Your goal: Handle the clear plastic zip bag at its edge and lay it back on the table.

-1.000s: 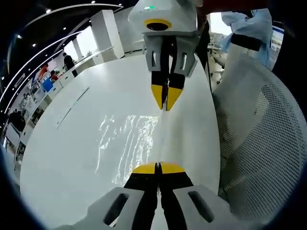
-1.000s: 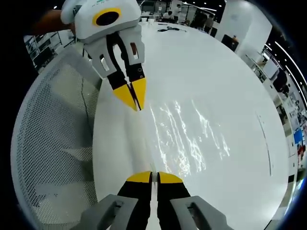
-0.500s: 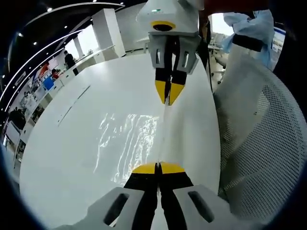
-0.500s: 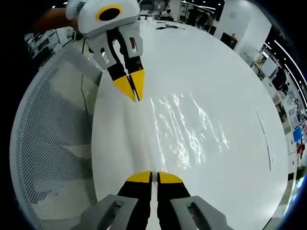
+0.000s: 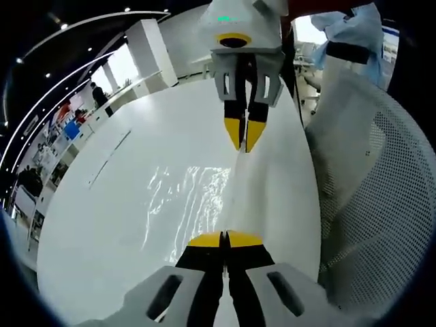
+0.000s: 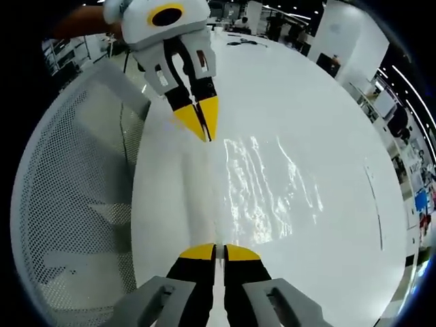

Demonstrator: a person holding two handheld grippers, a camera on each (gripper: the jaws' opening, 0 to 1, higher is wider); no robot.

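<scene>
Both claws, the left claw (image 5: 225, 238) and the right claw (image 6: 215, 251), are pinching shut on one edge of the clear bag (image 5: 187, 204), drawing slightly apart and stretching it low over the white table (image 5: 102, 204), nearly ready for laying down.

There are 2 grippers: the left gripper (image 5: 225, 239) and the right gripper (image 6: 215, 252), each with 2 yellow-tipped jaws. There is 1 clear plastic zip bag (image 5: 197, 197), 1 white surface (image 5: 102, 204) and 1 white mesh chair (image 5: 381, 204).
</scene>
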